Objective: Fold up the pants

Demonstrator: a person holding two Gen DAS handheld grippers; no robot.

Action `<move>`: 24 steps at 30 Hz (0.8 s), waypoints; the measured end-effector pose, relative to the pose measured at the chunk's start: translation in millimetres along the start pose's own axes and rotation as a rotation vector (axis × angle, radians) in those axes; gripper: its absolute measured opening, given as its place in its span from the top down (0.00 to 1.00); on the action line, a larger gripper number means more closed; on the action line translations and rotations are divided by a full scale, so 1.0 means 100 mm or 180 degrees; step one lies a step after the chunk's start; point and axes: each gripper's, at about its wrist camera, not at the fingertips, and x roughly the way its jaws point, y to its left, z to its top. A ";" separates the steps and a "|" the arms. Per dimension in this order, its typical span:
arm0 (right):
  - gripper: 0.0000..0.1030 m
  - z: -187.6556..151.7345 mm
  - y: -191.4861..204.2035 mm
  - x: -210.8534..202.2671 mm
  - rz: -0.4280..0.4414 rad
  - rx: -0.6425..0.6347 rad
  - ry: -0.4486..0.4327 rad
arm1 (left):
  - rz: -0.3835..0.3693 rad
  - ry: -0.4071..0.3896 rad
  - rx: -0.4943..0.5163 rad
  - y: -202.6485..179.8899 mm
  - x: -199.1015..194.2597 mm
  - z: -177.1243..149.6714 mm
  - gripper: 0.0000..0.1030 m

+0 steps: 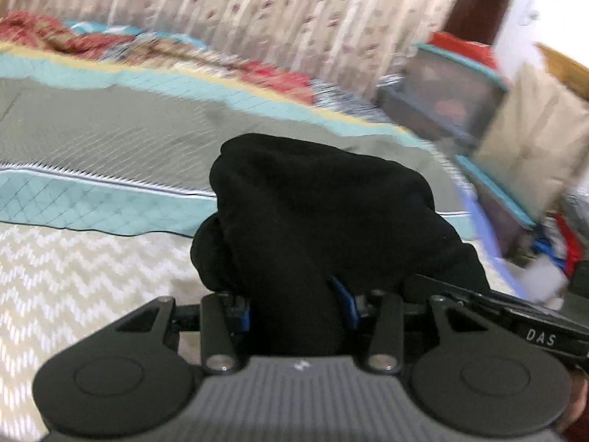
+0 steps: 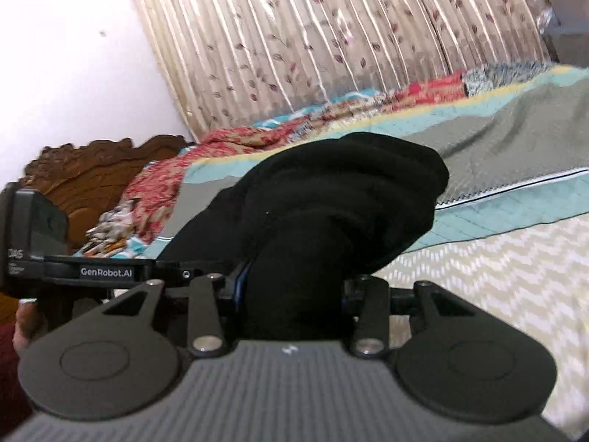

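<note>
Left wrist view: the left gripper (image 1: 298, 302) is clamped on a bunched fold of the black pants (image 1: 324, 213). The cloth fills the gap between the blue-edged fingers (image 1: 348, 304) and mounds up above them, lifted off the bed (image 1: 73, 280). The bed has a cream zigzag cover near the camera, then a teal and grey quilt (image 1: 110, 129). A floral curtain (image 1: 257, 11) hangs behind. Shelves (image 1: 452, 99) stand at right. Part of the right gripper (image 1: 530, 328) shows at the lower right edge, just beside the pants. The view is blurred.

Right wrist view: the right gripper (image 2: 294, 294) is likewise closed on the pants (image 2: 331, 202), with cloth packed between the fingers and bulging upward. The left gripper (image 2: 66, 258) sits close at left. A carved headboard (image 2: 92, 169) stands beyond the quilt (image 2: 515, 136).
</note>
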 end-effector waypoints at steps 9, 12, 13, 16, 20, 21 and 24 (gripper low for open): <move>0.50 -0.38 -0.37 0.91 -0.0426 0.0301 0.0538 | 0.0508 0.0339 -0.0323 0.71 0.87 -0.31 0.45; 0.43 -0.32 -0.38 0.76 -0.0469 0.0432 0.0594 | 0.0577 0.0346 -0.0414 0.66 0.81 -0.28 0.42; 0.37 -0.31 -0.35 0.67 -0.0528 0.0412 0.0586 | 0.0603 0.0336 -0.0417 0.61 0.72 -0.27 0.40; 0.26 -0.32 -0.32 0.37 -0.0744 0.0514 0.0492 | 0.0835 0.0271 -0.0375 0.43 0.44 -0.31 0.31; 0.26 -0.54 -0.27 0.01 -0.0841 0.0733 0.0591 | 0.0971 0.0400 -0.0347 0.13 0.13 -0.58 0.29; 0.26 -0.64 -0.24 -0.10 -0.0913 0.0774 0.0667 | 0.1006 0.0457 -0.0326 0.05 0.03 -0.70 0.28; 0.26 -0.90 -0.14 -0.22 -0.0962 0.0983 0.0953 | 0.1160 0.0619 -0.0196 -0.16 -0.20 -1.05 0.28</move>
